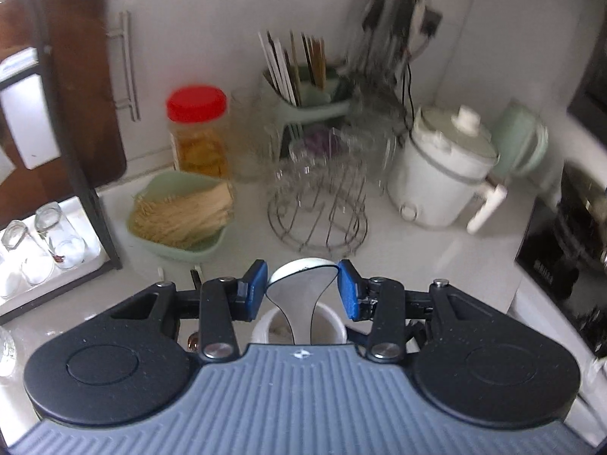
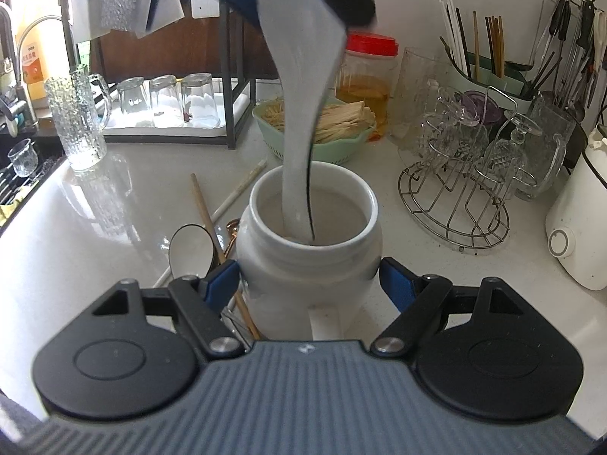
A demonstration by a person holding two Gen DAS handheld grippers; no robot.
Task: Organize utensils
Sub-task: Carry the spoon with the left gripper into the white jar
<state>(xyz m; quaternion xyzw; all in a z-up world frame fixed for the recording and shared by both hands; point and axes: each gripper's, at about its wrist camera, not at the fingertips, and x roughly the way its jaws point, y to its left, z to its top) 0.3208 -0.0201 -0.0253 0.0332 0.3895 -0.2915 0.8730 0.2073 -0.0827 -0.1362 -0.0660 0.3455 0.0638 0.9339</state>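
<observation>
White ceramic jar point(image 2: 309, 261) is grasped around its body by the right claw point(image 2: 309, 278), blue pads pressed on both sides, jar standing upright on the white worktop point(image 2: 379, 197). White ceramic spoon point(image 2: 299, 113) is clenched at its bowl end by the left claw point(image 1: 301, 288), with the handle pointed down into the jar's mouth and its tip seen inside the jar, near the near rim. In the left wrist view, the spoon bowl point(image 1: 303, 276) is seen pinched between the blue pads directly above the jar opening point(image 1: 299, 326). Just left of the jar, a second white spoon point(image 2: 191, 246), a wooden chopstick point(image 2: 212, 223), a white chopstick point(image 2: 239, 189) and a copper-coloured spoon point(image 2: 232, 233) are left lying on the worktop. Further off, a green basket of thin sticks point(image 2: 322, 121) is set behind the jar, with a red-lidded plastic jar point(image 2: 370, 76) beyond it. To the right, a wire rack with glasses point(image 2: 466, 174) and a white cooker point(image 2: 580, 227) are seen. At far right, a green holder of chopsticks point(image 2: 489, 68) is placed by the wall. At far left, upturned glasses on a tray point(image 2: 167, 100) and a textured glass mug point(image 2: 77, 121) are seen.
</observation>
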